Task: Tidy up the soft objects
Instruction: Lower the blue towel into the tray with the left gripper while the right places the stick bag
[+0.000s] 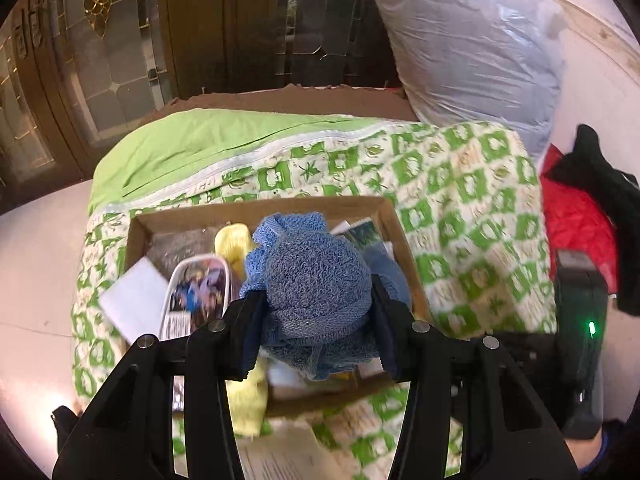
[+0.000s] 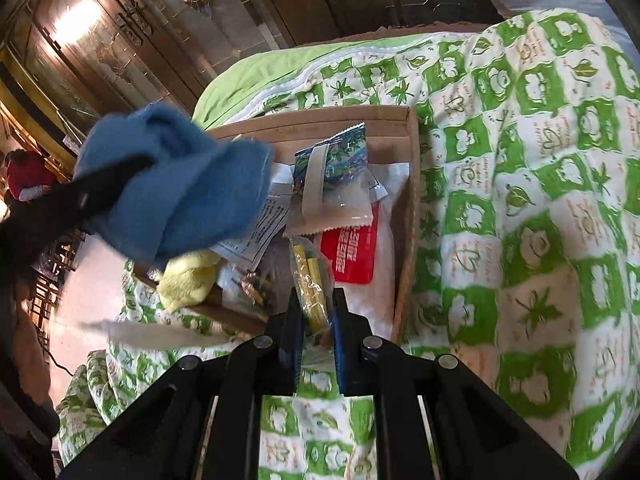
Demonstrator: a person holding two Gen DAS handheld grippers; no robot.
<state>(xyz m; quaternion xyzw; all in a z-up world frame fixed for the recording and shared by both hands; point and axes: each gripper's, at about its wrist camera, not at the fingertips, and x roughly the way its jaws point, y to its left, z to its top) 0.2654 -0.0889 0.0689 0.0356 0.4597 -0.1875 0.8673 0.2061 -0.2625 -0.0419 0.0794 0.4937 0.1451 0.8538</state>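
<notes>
the left gripper is clamped on a bunched blue towel, its two fingers pressed into the terry from 9 and 3 o'clock so the soft bulk bulges up between them; the grip low on the bundle looks chosen to keep loose ends from trailing. the towel hangs over the cardboard box, which sits on the green-and-white quilt, likely because the quilt gives a flat working spot on the bed. in the right wrist view the same towel shows at 10 o'clock, over the box's left part. the right gripper has its fingers closed on a clear crinkly packet with yellow contents, nipped by its near end so the rest stands toward 12 o'clock over the box. a yellow cloth slumps over the box's near-left wall at 8 o'clock, and flat sachets lie inside. judged from this, soft pieces are being sorted apart from packets.
</notes>
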